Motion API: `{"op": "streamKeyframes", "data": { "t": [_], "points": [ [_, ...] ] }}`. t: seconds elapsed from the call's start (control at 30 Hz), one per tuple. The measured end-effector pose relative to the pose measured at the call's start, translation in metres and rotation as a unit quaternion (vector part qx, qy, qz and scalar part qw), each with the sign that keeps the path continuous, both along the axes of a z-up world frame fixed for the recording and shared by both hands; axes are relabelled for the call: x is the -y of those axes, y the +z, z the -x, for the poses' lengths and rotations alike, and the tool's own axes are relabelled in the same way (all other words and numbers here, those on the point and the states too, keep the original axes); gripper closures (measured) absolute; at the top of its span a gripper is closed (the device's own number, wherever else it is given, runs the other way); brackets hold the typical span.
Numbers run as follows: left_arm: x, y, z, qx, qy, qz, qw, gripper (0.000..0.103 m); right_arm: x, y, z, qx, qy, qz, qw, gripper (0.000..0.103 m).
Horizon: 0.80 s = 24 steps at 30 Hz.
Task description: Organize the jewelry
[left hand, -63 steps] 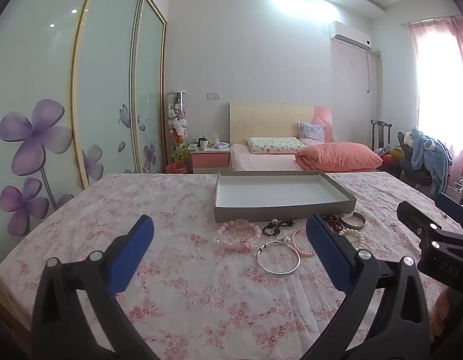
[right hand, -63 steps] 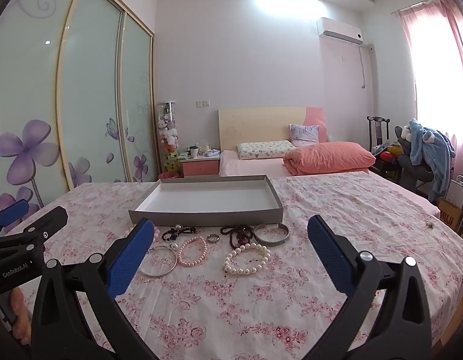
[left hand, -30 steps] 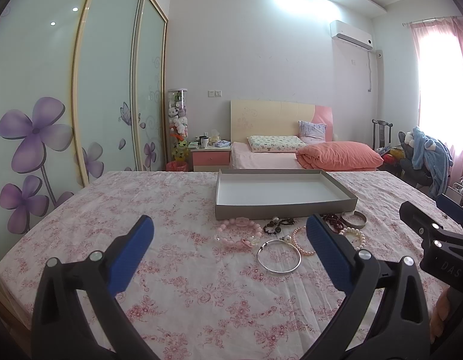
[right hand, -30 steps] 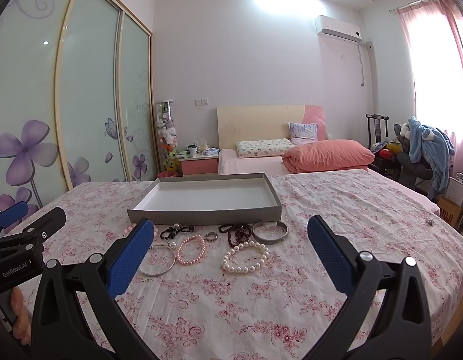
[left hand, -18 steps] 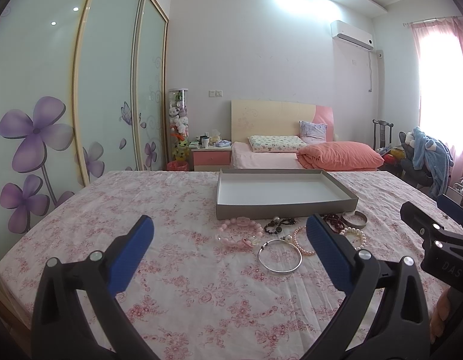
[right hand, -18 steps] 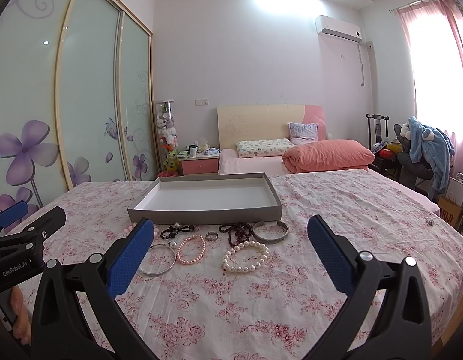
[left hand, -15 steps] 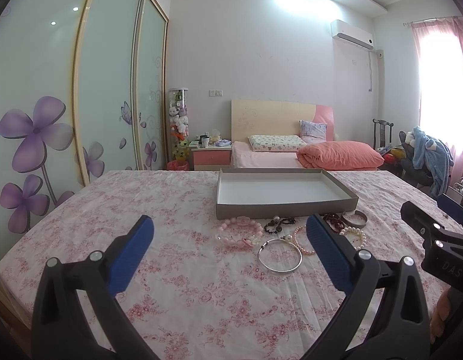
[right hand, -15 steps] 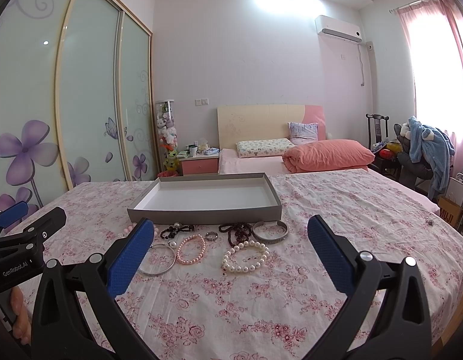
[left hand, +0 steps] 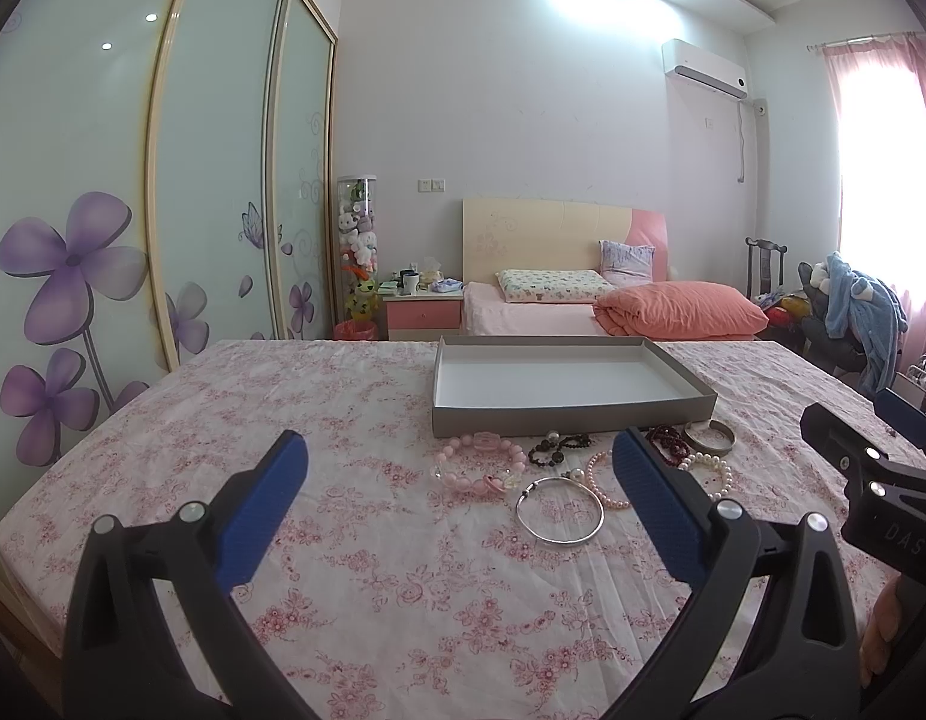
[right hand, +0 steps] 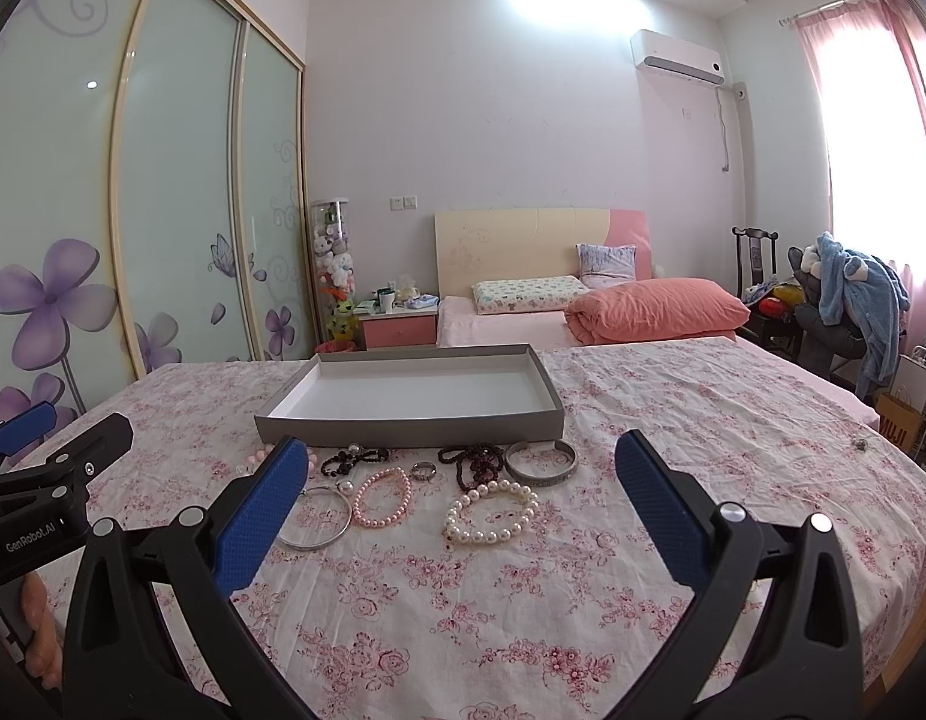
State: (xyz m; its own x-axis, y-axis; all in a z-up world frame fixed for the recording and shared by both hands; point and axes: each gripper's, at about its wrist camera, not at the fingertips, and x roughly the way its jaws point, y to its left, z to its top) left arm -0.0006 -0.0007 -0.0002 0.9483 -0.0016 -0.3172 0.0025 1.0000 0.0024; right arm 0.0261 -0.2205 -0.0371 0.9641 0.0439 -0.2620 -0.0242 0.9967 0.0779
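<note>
While the jewelry waits in a loose row on the floral cloth (right hand: 673, 414), nothing has yet gone into the grey tray (right hand: 403, 423) just behind it, whose white floor is bare. Nearest the right gripper (right hand: 457, 516) lies a white pearl bracelet (right hand: 492, 517), with a pink pearl bracelet (right hand: 384, 498) and a thin silver bangle (right hand: 314, 519) to its left; a small ring (right hand: 424, 470), a dark red bead strand (right hand: 478, 461), a broad silver cuff (right hand: 541, 462) and a black bead bracelet (right hand: 354, 458) sit closer to the tray wall. In the left wrist view, a chunky pink bead bracelet (left hand: 478, 461) rests furthest left. Both grippers hover short of the pieces and above the cloth, jaws wide apart and holding nothing; the left gripper (left hand: 457, 516) faces the bangle and pink beads.

The step in hand appears to be the first pick. A good approach would be to lower one blue pad inside a bracelet's loop and the other outside, closing on a single strand. The thin bangle and ring lie flat and may slip, so the beaded pieces look easier to start with. Neighbours lie close together, some touching, so a careless lift could drag one along.

Beyond the covered surface stand a bed with an orange duvet (right hand: 655, 306) and a flower-printed wardrobe (right hand: 163, 210).
</note>
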Motion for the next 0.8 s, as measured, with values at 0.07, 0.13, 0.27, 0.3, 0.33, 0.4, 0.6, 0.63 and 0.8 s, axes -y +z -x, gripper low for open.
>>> {"op": "streamKeyframes", "data": {
  "t": [0.07, 0.13, 0.27, 0.3, 0.33, 0.4, 0.6, 0.63, 0.8],
  "points": [
    [-0.0007, 0.0, -0.0014, -0.001, 0.001, 0.0, 1.0, 0.004, 0.0, 0.0, 0.0, 0.0, 0.0, 0.0, 1.0, 0.002],
    [-0.0006, 0.0, -0.0015, -0.001, 0.001, 0.001, 1.0, 0.004, 0.0001, 0.0001, 0.0001, 0.0, 0.0, 0.0, 1.0, 0.002],
    [-0.0008, -0.0013, -0.0041, -0.002, 0.001, 0.001, 1.0, 0.004, 0.0001, 0.0002, 0.0001, 0.0, 0.0, 0.0, 1.0, 0.002],
    [-0.0009, -0.0012, -0.004, -0.001, 0.001, 0.0, 1.0, 0.004, 0.0001, 0.0002, 0.0001, 0.0, 0.0, 0.0, 1.0, 0.002],
    [-0.0008, -0.0013, -0.004, -0.001, 0.001, 0.0, 1.0, 0.004, 0.0001, 0.0003, 0.0001, 0.0, 0.0, 0.0, 1.0, 0.002],
    [-0.0009, -0.0013, -0.004, -0.001, 0.001, 0.001, 1.0, 0.004, -0.0002, 0.0002, -0.0001, -0.001, 0.0, 0.0, 1.0, 0.002],
    [-0.0008, -0.0013, -0.0041, -0.002, 0.001, 0.001, 1.0, 0.004, -0.0016, -0.0004, -0.0011, -0.001, 0.0, 0.0, 1.0, 0.002],
    [-0.0008, -0.0015, -0.0044, -0.002, 0.0, 0.001, 1.0, 0.004, -0.0019, -0.0005, -0.0014, -0.001, 0.0, 0.0, 1.0, 0.002],
    [-0.0009, -0.0013, -0.0043, -0.003, 0.001, 0.001, 1.0, 0.004, -0.0018, 0.0001, -0.0021, -0.002, 0.003, -0.004, 1.0, 0.002]
  ]
}}
